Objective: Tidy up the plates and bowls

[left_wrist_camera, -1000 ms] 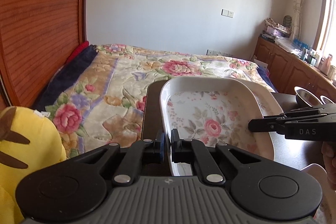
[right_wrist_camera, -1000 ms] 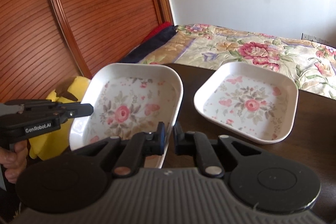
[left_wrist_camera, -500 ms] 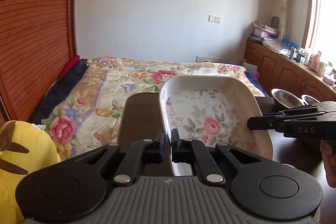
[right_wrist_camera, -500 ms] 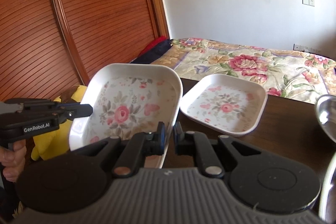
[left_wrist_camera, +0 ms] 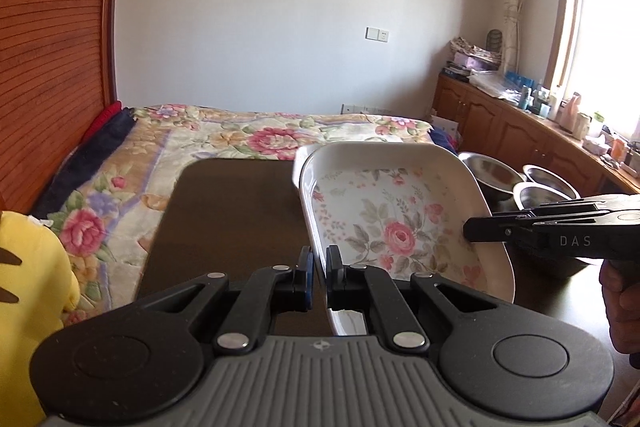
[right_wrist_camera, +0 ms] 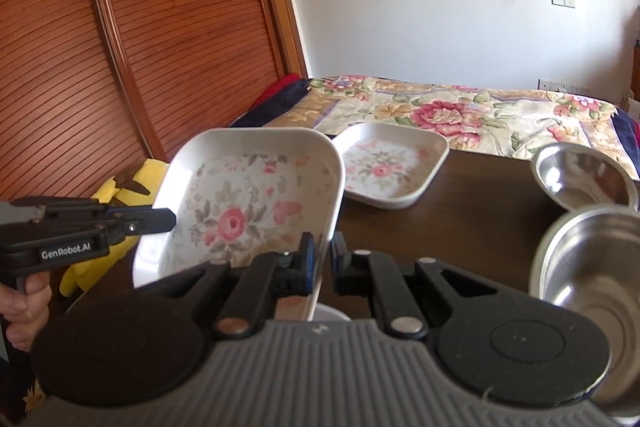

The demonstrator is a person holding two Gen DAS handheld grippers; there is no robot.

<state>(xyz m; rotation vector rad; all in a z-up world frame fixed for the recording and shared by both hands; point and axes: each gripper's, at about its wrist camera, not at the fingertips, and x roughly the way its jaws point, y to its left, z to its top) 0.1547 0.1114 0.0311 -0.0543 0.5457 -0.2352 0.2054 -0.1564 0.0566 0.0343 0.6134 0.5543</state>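
Dark table (right_wrist_camera: 460,211) by floral bed (right_wrist_camera: 460,111), both tools (left_wrist_camera: 319,264) (right_wrist_camera: 321,254) clamped on lifted floral plate (right_wrist_camera: 244,211)

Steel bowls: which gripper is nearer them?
Right. The right gripper clamps the lifted plate at the rim beside the steel bowls; the left gripper clamps the opposite rim, across the plate.

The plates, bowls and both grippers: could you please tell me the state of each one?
Held floral plate: lifted off the table, tilted, gripped on both side rims.
Second floral plate: flat on the table, empty.
Steel bowls: upright, empty.
Left gripper: shut on the plate's rim.
Right gripper: shut on the opposite rim.
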